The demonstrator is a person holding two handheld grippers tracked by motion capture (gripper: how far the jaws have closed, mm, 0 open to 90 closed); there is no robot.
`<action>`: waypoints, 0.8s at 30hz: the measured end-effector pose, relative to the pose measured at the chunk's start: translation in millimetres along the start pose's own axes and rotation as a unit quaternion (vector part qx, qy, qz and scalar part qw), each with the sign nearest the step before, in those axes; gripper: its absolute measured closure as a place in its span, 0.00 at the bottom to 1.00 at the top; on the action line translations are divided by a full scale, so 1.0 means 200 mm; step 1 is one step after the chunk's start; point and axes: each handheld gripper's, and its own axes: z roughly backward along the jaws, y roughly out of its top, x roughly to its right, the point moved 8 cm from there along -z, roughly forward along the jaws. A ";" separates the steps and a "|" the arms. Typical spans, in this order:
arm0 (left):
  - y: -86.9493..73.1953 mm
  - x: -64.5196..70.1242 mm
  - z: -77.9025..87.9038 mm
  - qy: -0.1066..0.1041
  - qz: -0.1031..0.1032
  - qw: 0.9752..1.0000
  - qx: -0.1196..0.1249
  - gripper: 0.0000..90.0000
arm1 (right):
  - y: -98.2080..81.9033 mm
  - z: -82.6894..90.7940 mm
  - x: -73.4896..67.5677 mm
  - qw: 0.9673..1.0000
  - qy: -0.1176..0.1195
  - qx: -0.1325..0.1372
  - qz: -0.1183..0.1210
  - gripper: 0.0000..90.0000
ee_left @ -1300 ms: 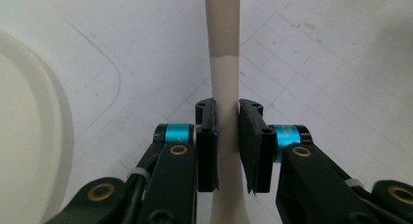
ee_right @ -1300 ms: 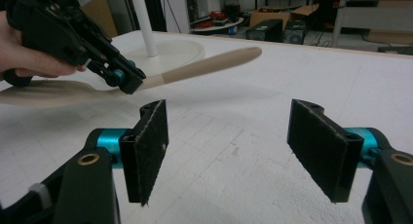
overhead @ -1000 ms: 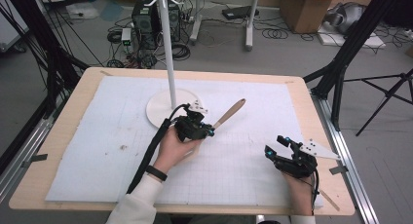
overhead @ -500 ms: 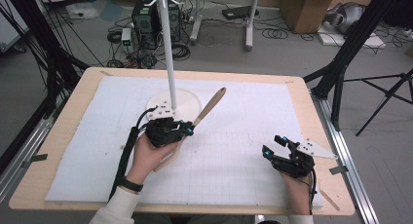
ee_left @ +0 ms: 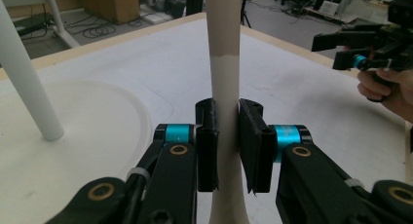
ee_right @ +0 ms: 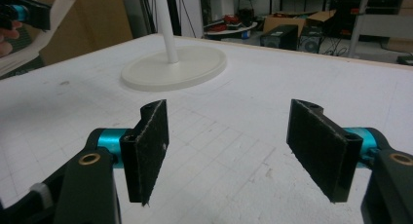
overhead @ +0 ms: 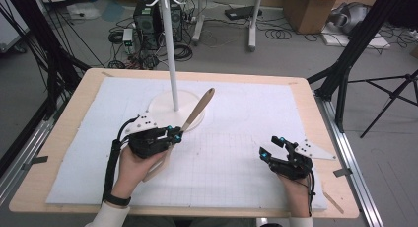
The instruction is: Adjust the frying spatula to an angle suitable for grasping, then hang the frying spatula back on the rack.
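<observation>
While my left gripper pinches the wooden spoon mid-handle, its long axis slants up toward the white stand near the table's far edge. My right gripper rests spread and empty by the near right corner, farther off.

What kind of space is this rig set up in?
Probably a robotics lab or workshop: a wooden table with a white gridded mat, loose cables and a computer tower on the floor behind it, cardboard boxes, and tripod legs.
</observation>
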 end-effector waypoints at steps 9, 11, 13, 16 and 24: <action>-0.01 0.03 0.12 -0.005 -0.013 0.999 0.030 0.86 | 0.00 -0.02 -0.04 1.000 0.007 -0.005 0.004 0.34; -0.02 0.03 0.14 -0.005 -0.012 0.999 0.040 0.86 | 0.00 -0.04 -0.06 1.000 0.011 -0.005 0.007 0.34; -0.03 0.02 0.14 -0.004 -0.010 0.999 0.043 0.86 | 0.01 -0.05 -0.06 1.000 0.013 -0.006 0.010 0.34; -0.05 0.03 0.15 -0.004 -0.015 0.999 0.041 0.86 | 0.02 -0.08 -0.11 1.000 0.020 -0.010 0.016 0.34; -0.06 0.02 0.17 -0.004 -0.014 0.999 0.044 0.86 | 0.11 -0.11 -0.19 0.999 0.038 0.000 0.024 0.34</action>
